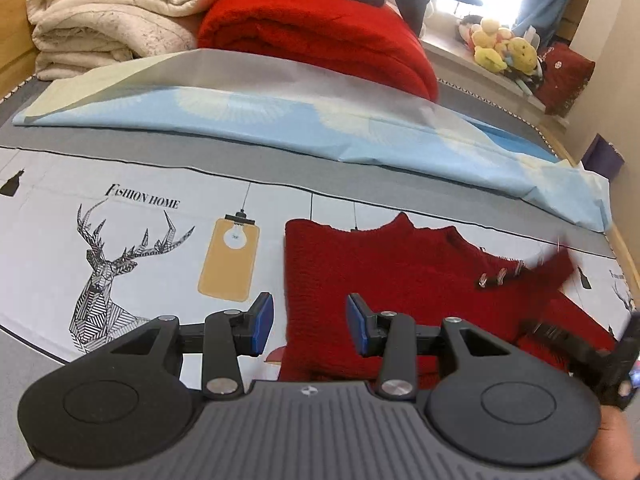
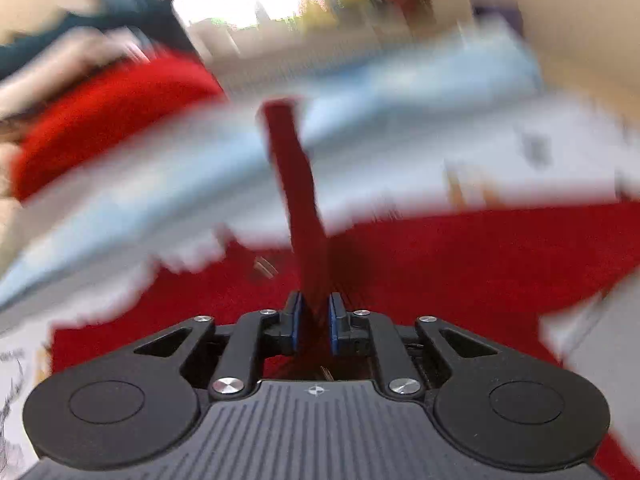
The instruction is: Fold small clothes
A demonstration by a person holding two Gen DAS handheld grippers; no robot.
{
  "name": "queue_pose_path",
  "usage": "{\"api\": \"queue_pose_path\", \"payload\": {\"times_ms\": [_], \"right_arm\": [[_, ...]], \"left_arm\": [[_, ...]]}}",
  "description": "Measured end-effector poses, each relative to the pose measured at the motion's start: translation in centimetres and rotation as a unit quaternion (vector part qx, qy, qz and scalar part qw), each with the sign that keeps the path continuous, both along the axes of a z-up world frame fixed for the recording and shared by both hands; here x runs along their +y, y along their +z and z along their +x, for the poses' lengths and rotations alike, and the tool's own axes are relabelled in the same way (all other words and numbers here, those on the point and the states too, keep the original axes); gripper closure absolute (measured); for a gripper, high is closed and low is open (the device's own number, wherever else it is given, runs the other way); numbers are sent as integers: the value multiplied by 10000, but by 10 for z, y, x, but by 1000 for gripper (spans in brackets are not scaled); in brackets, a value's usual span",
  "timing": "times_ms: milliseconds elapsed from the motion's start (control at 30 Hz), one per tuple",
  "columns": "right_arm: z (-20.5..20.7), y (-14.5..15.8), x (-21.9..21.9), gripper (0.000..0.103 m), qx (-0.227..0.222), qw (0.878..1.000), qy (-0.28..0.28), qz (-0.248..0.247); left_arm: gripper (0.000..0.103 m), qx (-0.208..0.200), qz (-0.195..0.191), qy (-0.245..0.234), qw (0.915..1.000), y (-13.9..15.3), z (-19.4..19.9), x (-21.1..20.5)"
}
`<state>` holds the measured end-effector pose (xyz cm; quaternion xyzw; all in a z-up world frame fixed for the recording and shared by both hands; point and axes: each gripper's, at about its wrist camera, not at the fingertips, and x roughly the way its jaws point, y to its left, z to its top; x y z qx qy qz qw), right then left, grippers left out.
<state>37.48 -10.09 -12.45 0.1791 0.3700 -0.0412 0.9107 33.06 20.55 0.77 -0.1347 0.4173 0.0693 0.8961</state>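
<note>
A small red knitted sweater point(image 1: 384, 276) lies on the printed sheet point(image 1: 120, 240), its left side folded to a straight edge. My left gripper point(image 1: 310, 322) is open and empty, hovering above the sweater's lower left part. My right gripper point(image 2: 316, 320) is shut on a strip of the red sweater point(image 2: 298, 200), probably a sleeve, lifted above the rest of the garment point(image 2: 440, 264). The right wrist view is heavily blurred by motion. The right gripper also shows at the right edge of the left wrist view point(image 1: 616, 360), with the raised sleeve point(image 1: 556, 264) blurred.
A folded light blue cloth point(image 1: 280, 120) lies behind the sweater. Behind it stand a folded red blanket point(image 1: 320, 40) and cream blankets point(image 1: 112, 12). Plush toys point(image 1: 504, 46) sit on a ledge at the back right.
</note>
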Motion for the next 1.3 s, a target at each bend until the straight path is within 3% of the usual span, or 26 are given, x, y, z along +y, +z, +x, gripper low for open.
{"api": "queue_pose_path", "payload": {"times_ms": [67,167,267,367,433,567,633,733,767,867,1100,1167,1200,1233,1300], "right_arm": [[3,-22,-21,84,466,9983,-189,286],[2,-28,-47,84,513,9965,-454,485],[3,-16,-72,84,614,9948,-683,433],[-2,10,-102,83,411,9961,-683,383],[-9,26,-131,71,262,9970,-598,407],[-17,38,-197,58,48,9965,-722,408],[-28,24,-230,58,27,9944,-915,524],[-34,-5,-276,58,545,9829,-1474,964],[-36,-11,-290,58,504,9784,-1643,1148],[-38,-24,-322,58,461,9729,-2080,903],[-43,-58,-381,58,383,9506,-2776,1335],[-45,-63,-391,61,219,9473,-2810,1523],[-44,-64,-393,72,137,9455,-2848,1573],[-43,-64,-395,90,92,9448,-2872,1575],[-41,-55,-392,91,-19,9448,-2982,1360]], "left_arm": [[58,12,-70,10,10000,0,0,1],[58,4,-125,-16,9999,1,0,0],[58,29,-145,-43,9999,0,0,-1],[58,59,-137,-66,9999,-1,-1,-3],[58,59,-129,-98,9999,-1,-2,-5],[58,75,-93,-178,9998,-1,-3,-12],[58,97,-58,-226,9997,-2,-3,-16],[58,145,24,-313,9994,-6,-3,-25],[58,168,52,-344,9993,-8,-2,-27],[58,241,150,-420,9987,-14,-1,-34],[58,291,211,-398,9986,-19,3,-37],[58,279,193,-392,9987,-19,5,-37],[58,276,190,-394,9987,-19,5,-38],[58,271,190,-394,9987,-19,6,-38],[58,275,196,-388,9987,-19,5,-37]]}}
